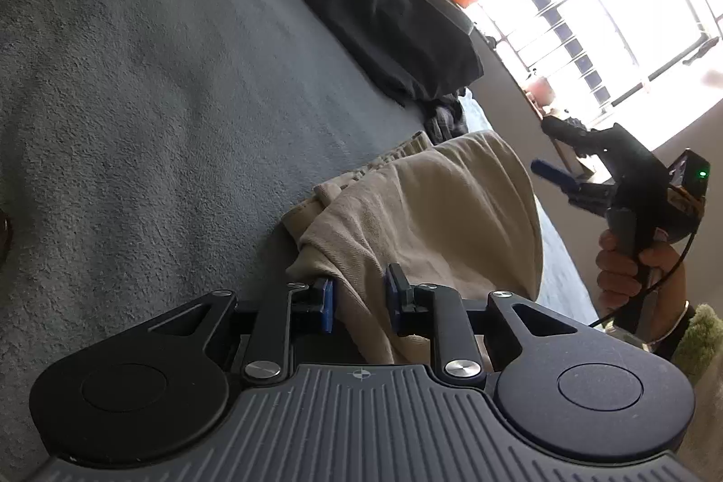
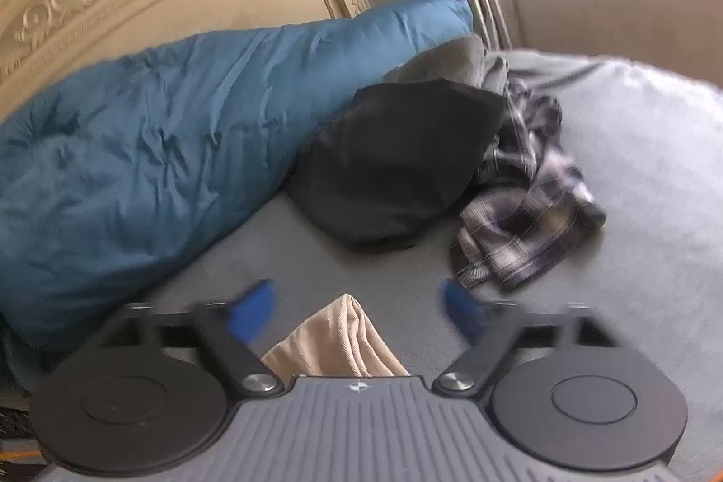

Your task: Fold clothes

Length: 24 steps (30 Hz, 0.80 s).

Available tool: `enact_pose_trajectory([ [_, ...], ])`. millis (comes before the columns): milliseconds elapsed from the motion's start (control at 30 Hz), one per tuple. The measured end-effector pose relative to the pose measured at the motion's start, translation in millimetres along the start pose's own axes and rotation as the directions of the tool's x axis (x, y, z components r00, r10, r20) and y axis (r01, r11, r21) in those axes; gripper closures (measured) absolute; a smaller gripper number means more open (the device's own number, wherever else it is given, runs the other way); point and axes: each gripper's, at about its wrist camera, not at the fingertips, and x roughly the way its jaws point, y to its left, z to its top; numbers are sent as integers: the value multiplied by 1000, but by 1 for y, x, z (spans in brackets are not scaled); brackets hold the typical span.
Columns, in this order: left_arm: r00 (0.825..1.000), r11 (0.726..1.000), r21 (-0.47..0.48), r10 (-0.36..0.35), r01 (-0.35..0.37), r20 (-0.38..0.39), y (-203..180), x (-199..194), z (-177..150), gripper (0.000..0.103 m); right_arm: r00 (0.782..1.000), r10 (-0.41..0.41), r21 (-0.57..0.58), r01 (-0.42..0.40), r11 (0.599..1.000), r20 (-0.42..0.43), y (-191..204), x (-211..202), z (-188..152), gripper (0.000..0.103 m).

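Beige ribbed cotton garment (image 1: pixel 420 211) bunched on grey bedsheet (image 1: pixel 135 75), one fold pinched in left gripper (image 1: pixel 359 303).
Right gripper (image 2: pixel 361 312) gapes empty above it; thin pinch, probably slips when lifted, collapsing the fold.

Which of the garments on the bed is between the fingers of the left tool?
The beige garment: the left tool grips its fold. The black garment and the plaid shirt lie further off, untouched.
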Motion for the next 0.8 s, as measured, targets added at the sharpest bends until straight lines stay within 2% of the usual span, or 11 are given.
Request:
enact_pose_trajectory([
  [67, 1000, 1000, 8, 2, -3, 9, -1, -1, -1, 82, 998, 12, 45, -9, 999, -64, -10, 14, -1, 7],
  [133, 1000, 1000, 17, 4, -4, 18, -2, -1, -3, 83, 991, 16, 86, -5, 996, -134, -18, 31, -5, 14],
  [200, 1000, 1000, 29, -2, 1, 29, -3, -3, -4, 84, 984, -3, 87, 19, 996, -180, -19, 43, -10, 72],
  [233, 999, 999, 33, -4, 2, 34, -4, -4, -4, 86, 982, -11, 68, 24, 997, -187, -15, 45, -13, 84],
  [267, 999, 999, 38, -5, 3, 38, -4, -5, -4, 89, 982, -17, 40, 25, 999, -187, -10, 45, -17, 90],
  [400, 997, 999, 49, -22, 18, 69, -7, -9, -4, 93, 996, -32, -36, 29, 999, -88, 10, 25, -18, 99],
  [567, 993, 998, 49, -33, 28, 110, -9, -11, 0, 95, 1000, -4, -26, 5, 1000, 21, 13, 9, -6, 101],
  [633, 994, 999, 40, -31, 27, 108, -7, -7, 2, 95, 1000, -5, -18, 5, 1000, 27, 12, 16, -2, 103],
  [733, 996, 999, 32, -16, 13, 90, -3, -2, 1, 95, 1000, -10, 19, 10, 1000, -10, 5, 29, 2, 103],
  [800, 996, 1000, 29, -9, 7, 83, -2, -1, -1, 95, 999, -26, 88, 27, 996, -19, -7, 31, 3, 98],
])
